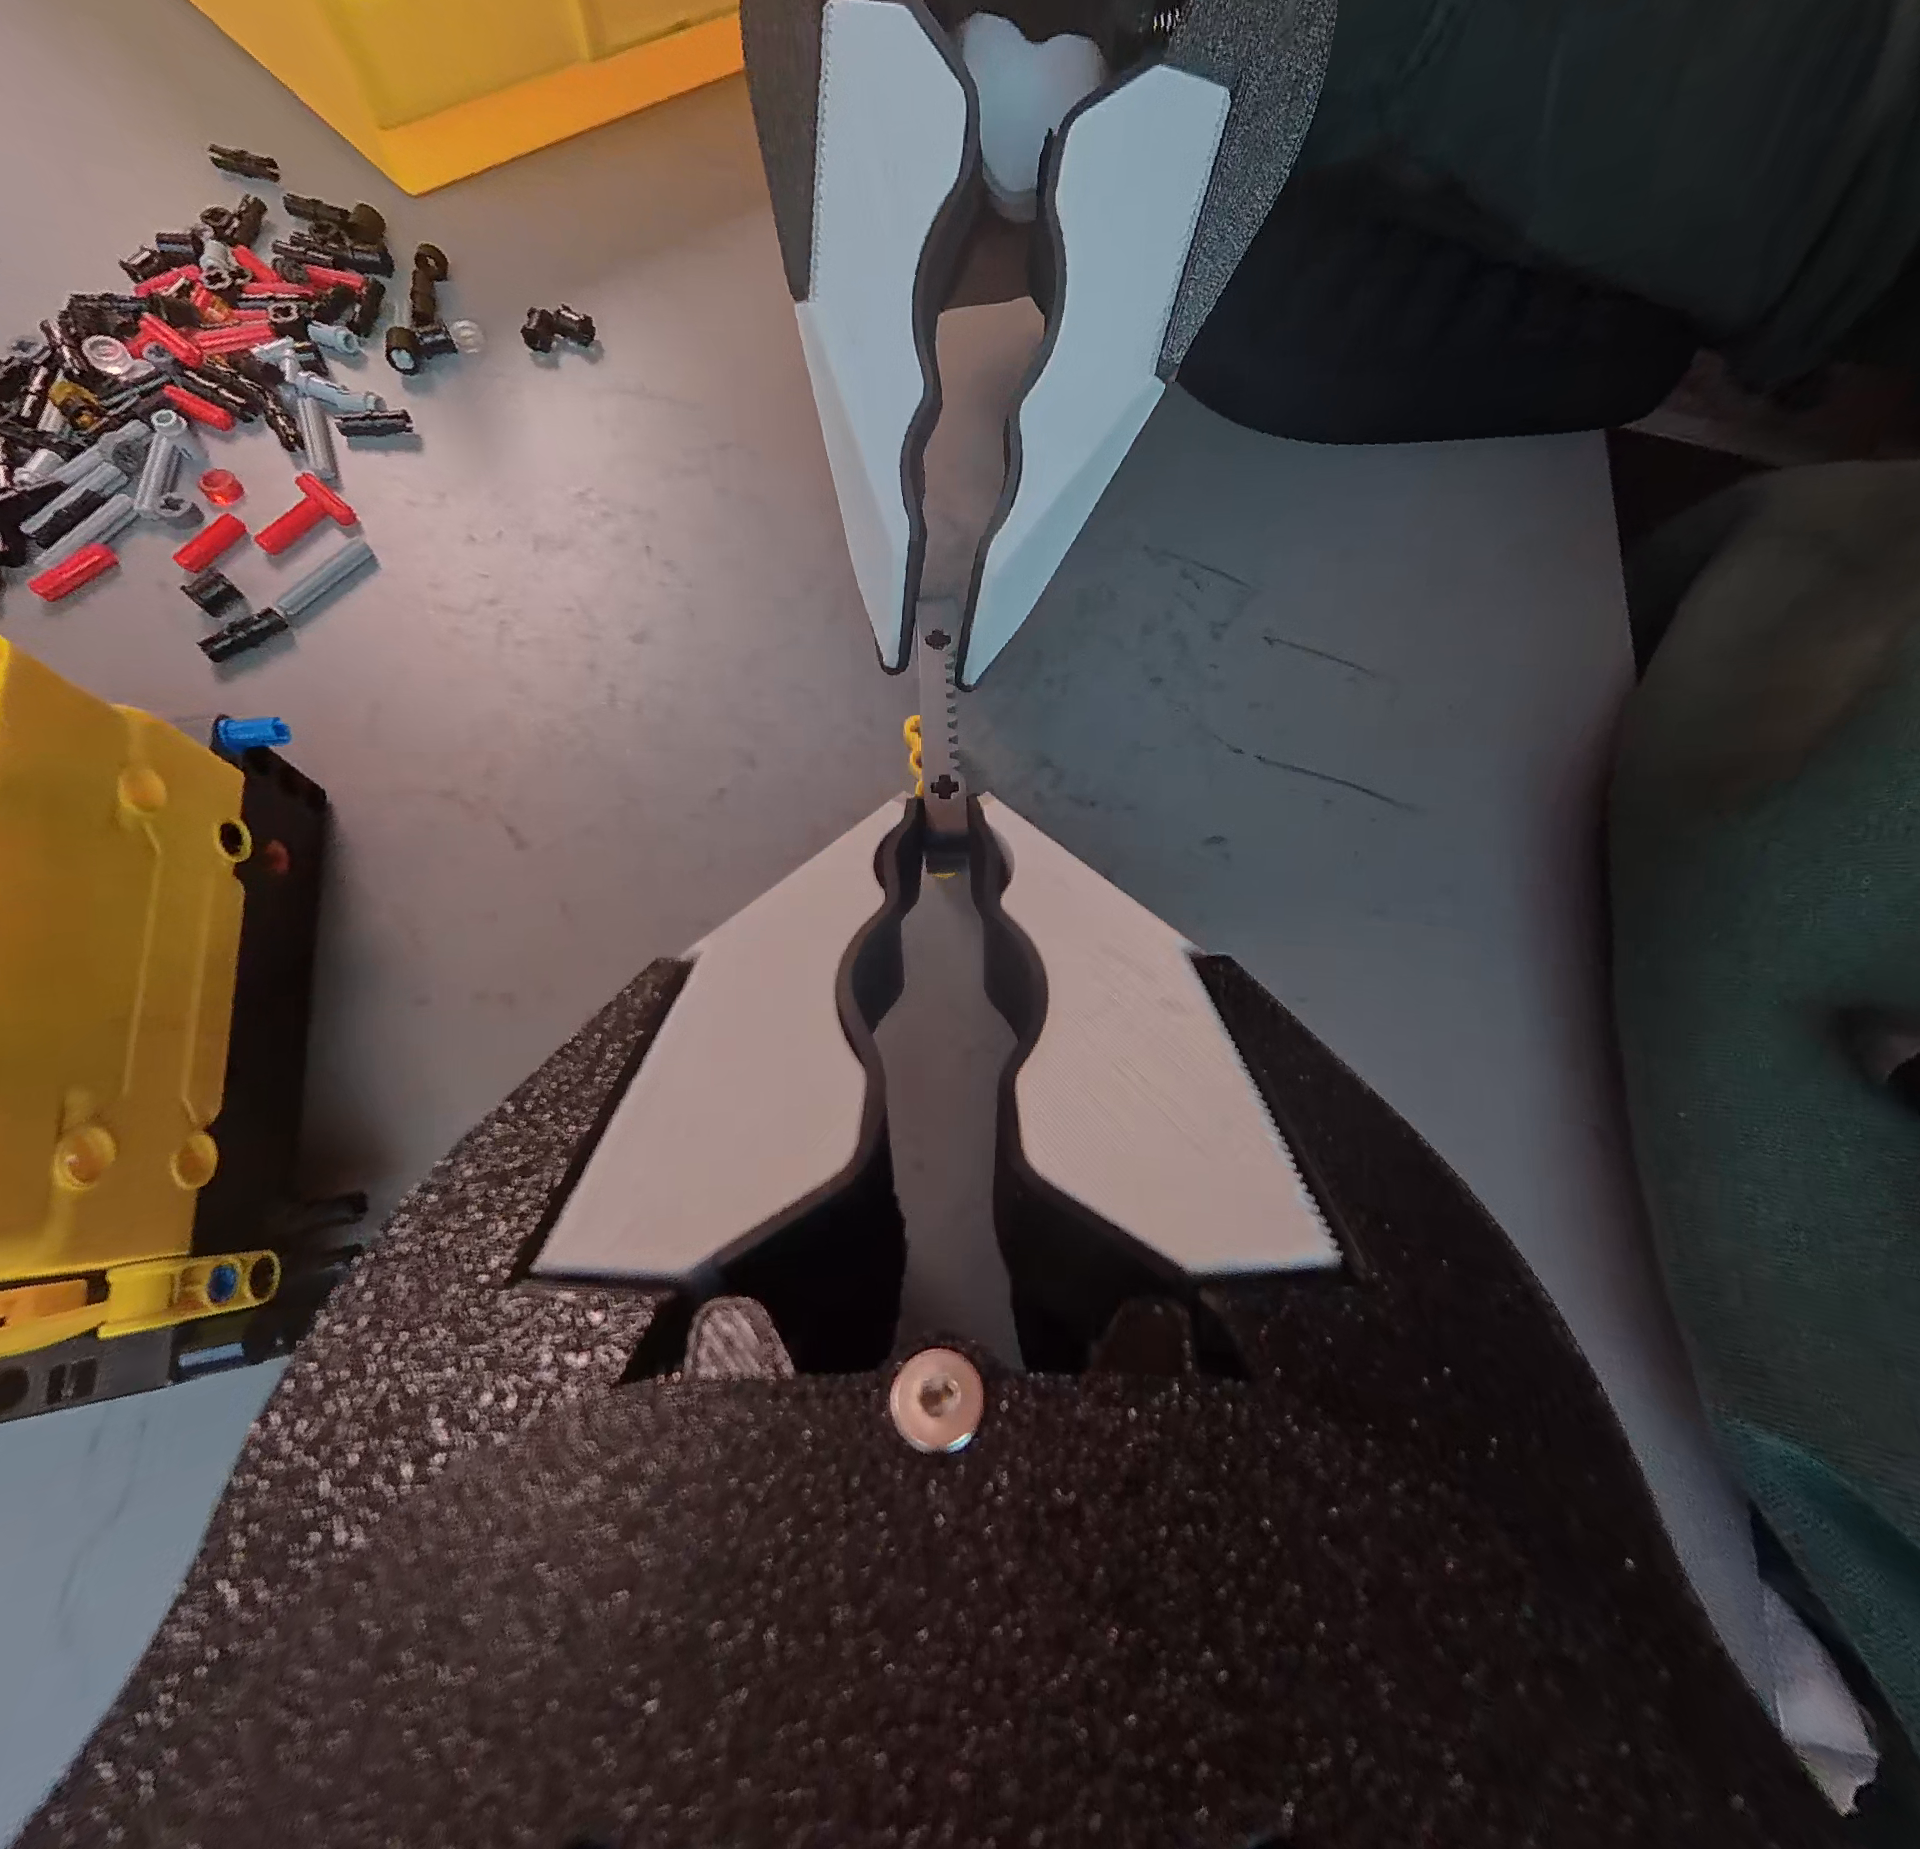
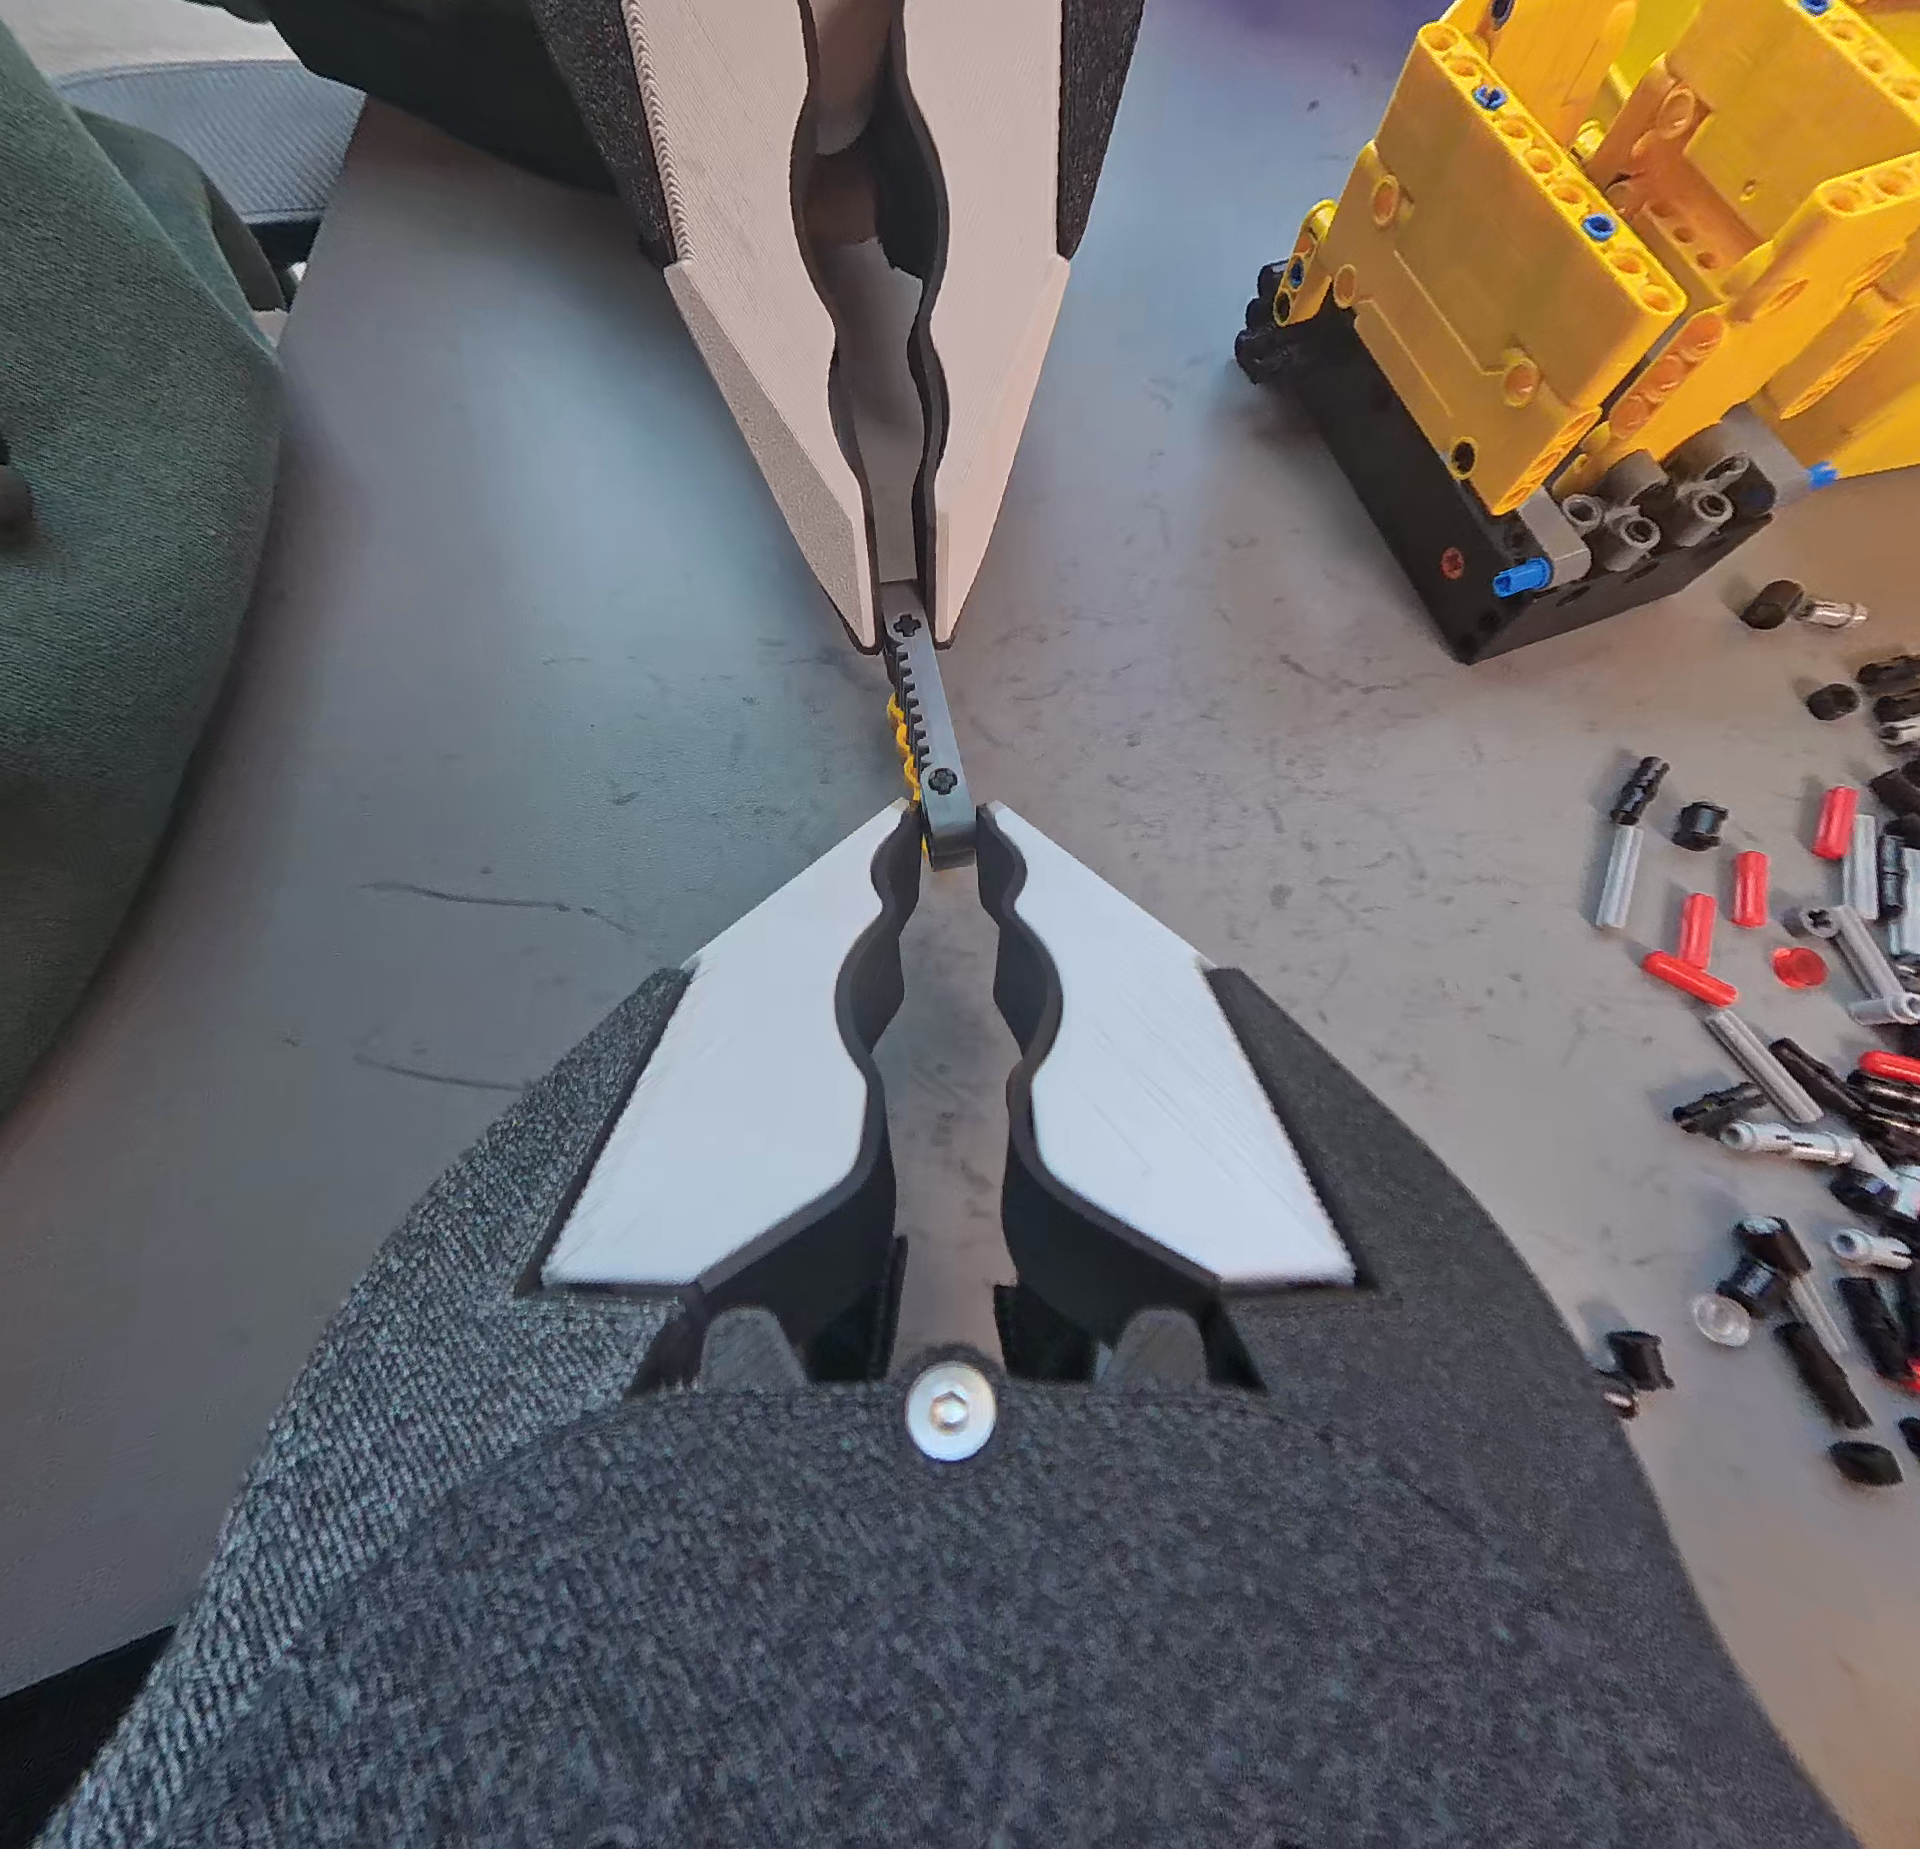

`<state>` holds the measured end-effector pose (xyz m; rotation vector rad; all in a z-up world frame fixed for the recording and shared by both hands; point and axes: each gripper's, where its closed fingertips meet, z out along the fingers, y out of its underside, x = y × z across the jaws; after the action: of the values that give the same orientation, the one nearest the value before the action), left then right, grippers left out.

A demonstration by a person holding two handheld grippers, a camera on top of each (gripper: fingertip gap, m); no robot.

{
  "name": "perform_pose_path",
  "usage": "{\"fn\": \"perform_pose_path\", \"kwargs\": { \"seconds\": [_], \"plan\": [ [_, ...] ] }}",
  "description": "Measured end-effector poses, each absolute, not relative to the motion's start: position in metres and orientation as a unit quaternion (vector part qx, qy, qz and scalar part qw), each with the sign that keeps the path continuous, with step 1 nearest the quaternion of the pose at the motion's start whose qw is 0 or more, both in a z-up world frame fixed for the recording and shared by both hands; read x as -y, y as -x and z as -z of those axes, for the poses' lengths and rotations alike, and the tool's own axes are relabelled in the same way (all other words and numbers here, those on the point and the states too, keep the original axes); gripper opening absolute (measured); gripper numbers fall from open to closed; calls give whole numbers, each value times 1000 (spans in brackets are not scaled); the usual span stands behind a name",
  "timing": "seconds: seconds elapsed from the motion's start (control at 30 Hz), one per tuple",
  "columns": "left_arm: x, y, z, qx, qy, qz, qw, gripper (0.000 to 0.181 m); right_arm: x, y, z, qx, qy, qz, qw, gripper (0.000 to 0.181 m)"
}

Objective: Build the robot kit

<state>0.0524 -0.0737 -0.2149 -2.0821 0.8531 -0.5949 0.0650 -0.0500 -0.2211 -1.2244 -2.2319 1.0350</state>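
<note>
A small dark grey toothed rack piece [image 1: 943, 729] with a yellow part [image 1: 913, 755] on its side is held above the grey table between both grippers. My left gripper [image 1: 943, 843] is shut on its near end. My right gripper, seen opposite in the left wrist view [image 1: 935, 656], pinches the far end. In the right wrist view the rack [image 2: 928, 713] runs from my right gripper [image 2: 948, 838], shut on it, to the left gripper [image 2: 902, 620] opposite. The yellow part [image 2: 900, 729] peeks out on the rack's left side.
A pile of small black, red and grey pins [image 1: 197, 376] lies at the left; it shows at the right in the right wrist view [image 2: 1808, 1051]. A yellow and black brick model [image 1: 125, 1020] [image 2: 1590, 272] stands nearby. A yellow bin [image 1: 499, 43] is behind. A person's green sleeve [image 1: 1766, 968] is at the table edge. Left and right tips are no more than a few centimetres apart.
</note>
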Motion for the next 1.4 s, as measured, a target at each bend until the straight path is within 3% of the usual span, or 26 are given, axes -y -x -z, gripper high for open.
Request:
{"fn": "perform_pose_path", "kwargs": {
  "seconds": [0.5, 0.7, 0.97, 1.4],
  "plan": [
    [70, -48, 211, -331, 823, 210, 411, 7, 45, -60, 217, 799, 428, -365, 212, 10],
    [63, -26, 190, -286, 816, 219, 453, 7, 48, -65, 223, 813, 417, -352, 202, 20],
    [62, -19, 189, -281, 815, 214, 460, 7, 50, -63, 240, 827, 437, -298, 189, 7],
    [66, -26, 195, -298, 811, 222, 451, 7, 52, -66, 241, 777, 543, -243, 203, 6]
  ]
}}
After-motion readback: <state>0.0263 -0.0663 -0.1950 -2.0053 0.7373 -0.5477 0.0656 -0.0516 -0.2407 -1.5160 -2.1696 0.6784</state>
